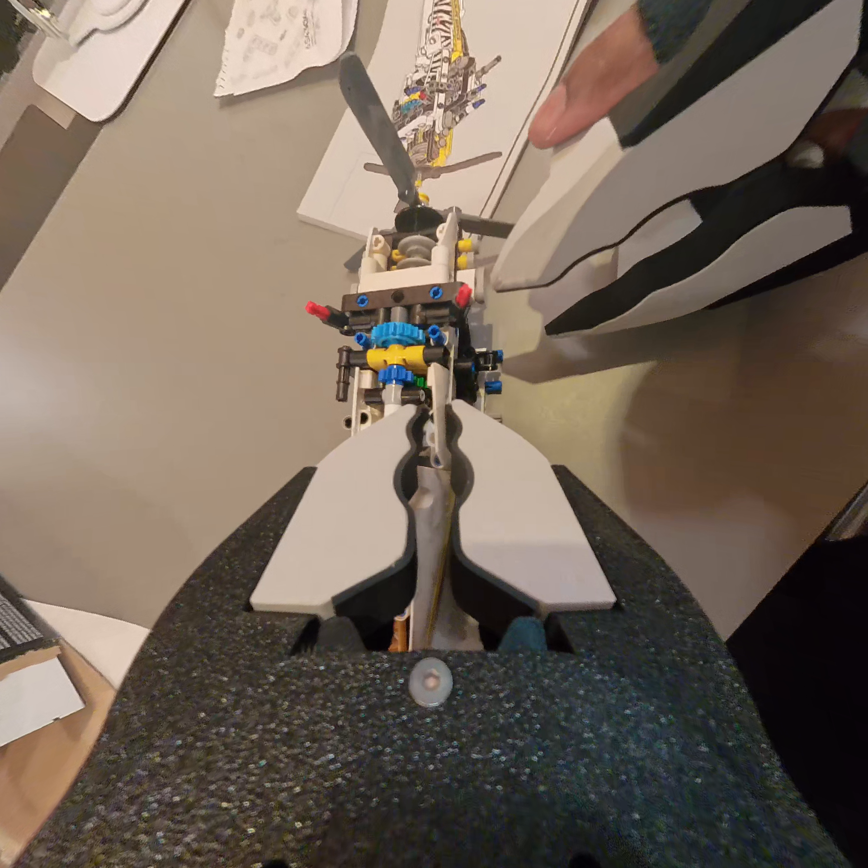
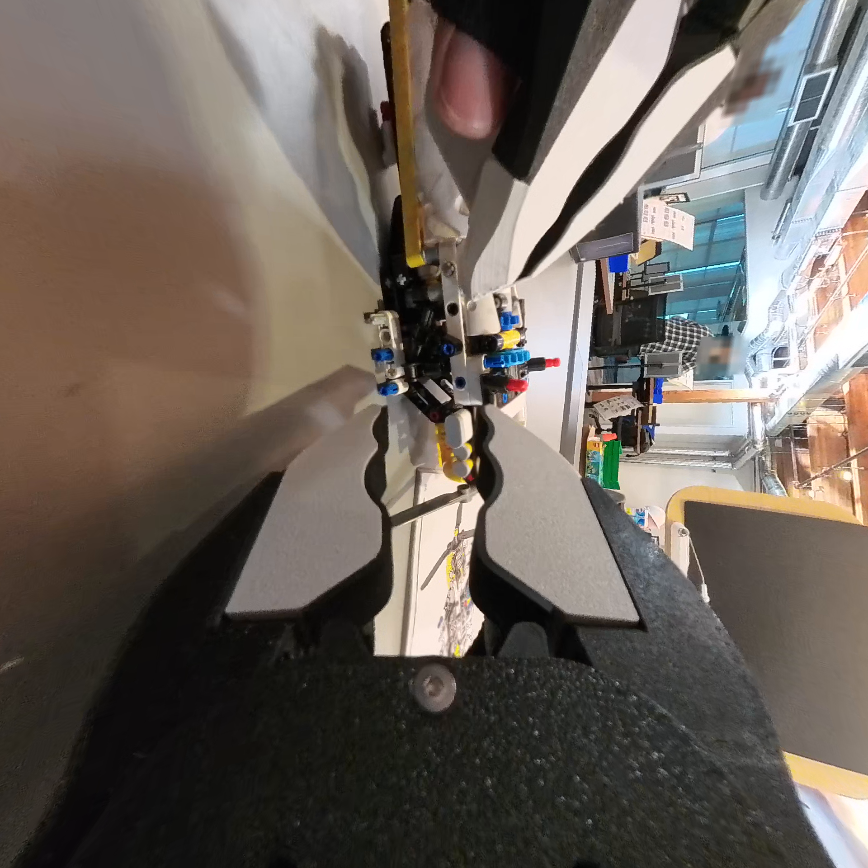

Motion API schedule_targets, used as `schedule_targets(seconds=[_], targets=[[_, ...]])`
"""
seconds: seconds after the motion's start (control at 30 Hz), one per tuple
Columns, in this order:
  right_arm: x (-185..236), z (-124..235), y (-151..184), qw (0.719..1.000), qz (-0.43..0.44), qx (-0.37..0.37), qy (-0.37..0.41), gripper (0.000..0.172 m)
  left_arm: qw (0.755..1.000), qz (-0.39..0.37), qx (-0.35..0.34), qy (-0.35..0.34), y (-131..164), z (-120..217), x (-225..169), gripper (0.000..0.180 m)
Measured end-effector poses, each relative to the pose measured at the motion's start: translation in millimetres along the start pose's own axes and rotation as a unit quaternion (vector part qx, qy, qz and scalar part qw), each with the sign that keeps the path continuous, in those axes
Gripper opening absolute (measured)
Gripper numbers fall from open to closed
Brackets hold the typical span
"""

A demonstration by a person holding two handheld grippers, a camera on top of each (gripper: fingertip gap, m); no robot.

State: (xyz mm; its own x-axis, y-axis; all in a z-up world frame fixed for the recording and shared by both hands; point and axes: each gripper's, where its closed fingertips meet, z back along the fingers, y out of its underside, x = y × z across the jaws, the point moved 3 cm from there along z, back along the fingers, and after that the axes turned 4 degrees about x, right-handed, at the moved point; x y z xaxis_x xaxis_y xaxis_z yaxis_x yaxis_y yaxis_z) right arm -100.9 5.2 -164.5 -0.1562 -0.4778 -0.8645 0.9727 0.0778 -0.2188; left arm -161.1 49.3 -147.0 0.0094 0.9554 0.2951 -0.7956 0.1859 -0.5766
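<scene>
A brick-built helicopter model (image 1: 399, 329) with blue gears, a yellow hub and dark rotor blades (image 1: 371, 117) lies over the beige table (image 1: 164, 329). My left gripper (image 1: 434, 413) is shut on the model's white tail beam (image 1: 434, 516), which runs back between its fingers. In the right wrist view the left gripper (image 2: 474, 286) comes in from the top, a thumb (image 2: 465, 89) on it. My right gripper (image 2: 432, 418) is open. The model's yellow and grey end parts (image 2: 458, 432) stand between its fingertips, with a gap on the left side. It also shows in the left wrist view (image 1: 521, 305), beside the model.
A white instruction booklet (image 1: 338, 188) lies under the rotor. A printed paper sheet (image 1: 282, 42) and a white board (image 1: 108, 61) lie farther back. A cardboard box (image 1: 42, 751) sits at the lower left. Shelves and a person in a checked shirt (image 2: 676, 343) are in the background. The gap from one gripper's tips to the other's is roughly 5 cm.
</scene>
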Motion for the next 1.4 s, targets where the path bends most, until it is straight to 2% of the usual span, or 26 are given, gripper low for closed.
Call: schedule_targets(seconds=[0.23, 0.33, 0.63, 0.73, 0.97, 1.07, 1.17, 1.4], targets=[[0, 1, -1, 1.000, -0.003, -0.009, 0.004, 0.035, 0.996, -0.073, 0.006, -0.048, -2, -2, -2, 0.008], [0, 1, -2, 1.000, -0.006, -0.014, 0.004, 0.035, 0.996, -0.079, 0.004, -0.050, -2, -2, -3, 0.008], [1, 0, -7, 1.000, 0.006, -0.022, 0.005, 0.035, 0.998, -0.015, -0.037, 0.048, -7, 2, 1, 0.008], [1, -1, -9, 1.000, 0.009, -0.021, 0.005, 0.035, 0.998, -0.010, -0.041, 0.056, -8, 1, 1, 0.007], [0, -3, -13, 1.000, 0.014, -0.024, 0.002, 0.035, 0.999, -0.042, -0.011, -0.012, -3, -5, 3, 0.009], [1, -4, -15, 1.000, 0.016, -0.026, -0.001, 0.035, 0.999, -0.037, -0.025, -0.020, -5, -6, 1, 0.008], [0, -6, -15, 0.999, 0.023, -0.026, -0.003, 0.035, 0.996, -0.070, -0.020, -0.044, -6, -7, 2, 0.007], [-13, -8, -14, 0.999, 0.038, -0.023, 0.003, 0.038, 0.997, -0.063, -0.026, -0.039, -8, -11, 6, 0.007]])
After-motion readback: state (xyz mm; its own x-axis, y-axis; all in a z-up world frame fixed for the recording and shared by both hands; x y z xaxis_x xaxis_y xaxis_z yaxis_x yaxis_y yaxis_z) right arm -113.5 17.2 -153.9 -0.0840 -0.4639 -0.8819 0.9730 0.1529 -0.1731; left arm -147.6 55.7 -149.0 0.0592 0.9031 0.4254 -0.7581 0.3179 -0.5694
